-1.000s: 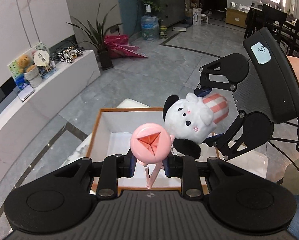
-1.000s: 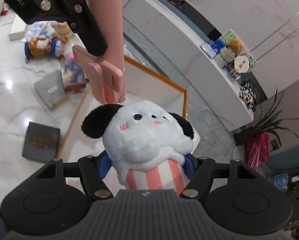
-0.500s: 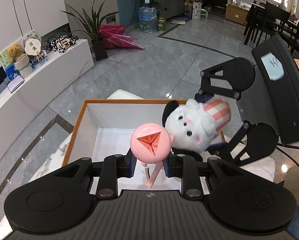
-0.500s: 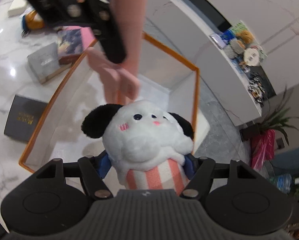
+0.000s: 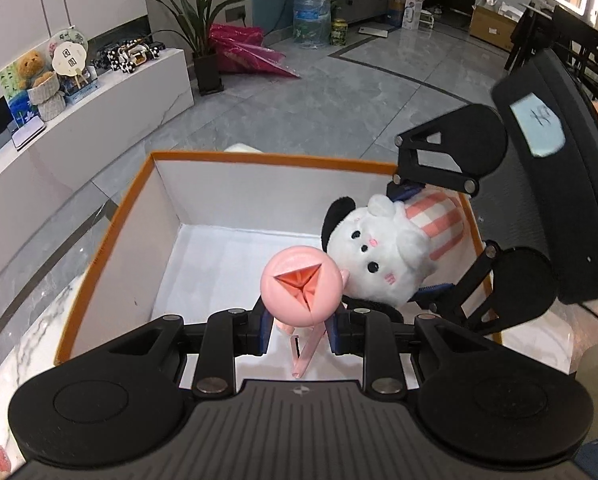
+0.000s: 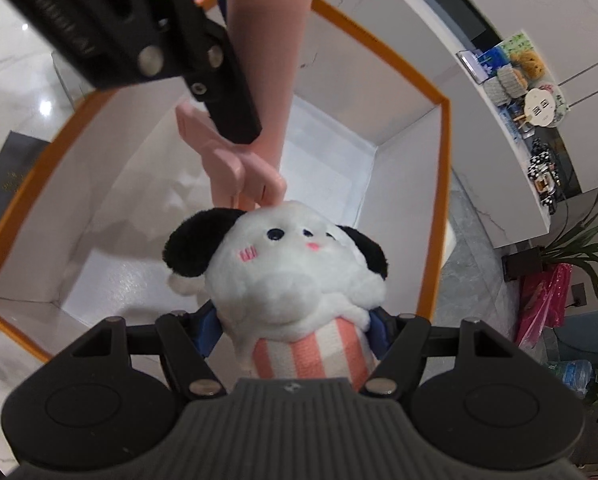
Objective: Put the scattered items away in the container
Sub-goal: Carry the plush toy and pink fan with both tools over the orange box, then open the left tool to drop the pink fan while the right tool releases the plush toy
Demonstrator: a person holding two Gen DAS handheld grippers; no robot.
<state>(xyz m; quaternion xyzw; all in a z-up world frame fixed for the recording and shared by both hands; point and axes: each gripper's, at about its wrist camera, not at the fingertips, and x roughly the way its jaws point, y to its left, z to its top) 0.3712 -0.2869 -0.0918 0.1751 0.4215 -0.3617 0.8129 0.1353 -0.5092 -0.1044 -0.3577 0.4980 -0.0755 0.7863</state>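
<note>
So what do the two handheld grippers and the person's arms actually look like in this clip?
Both are matte black plastic. The left gripper and right gripper have ribbed bodies, round disc housings, silver screws, linkage bars and blue finger pads. The right one carries a pale blue label with handwriting. A bare forearm shows, no sleeve visible there.

The open, orange-rimmed white cardboard box (image 5: 131, 216) shows bare white floor across its left and far parts, leaving free room there. Over its near right side, a pink plastic folding stand (image 5: 301, 288) and a white plush dog with black ears and a pink-striped body (image 6: 291, 276) crowd together, just beside or touching. On the marble surface (image 6: 3, 72), a dark flat box (image 6: 7, 176) lies just outside the rim.
</note>
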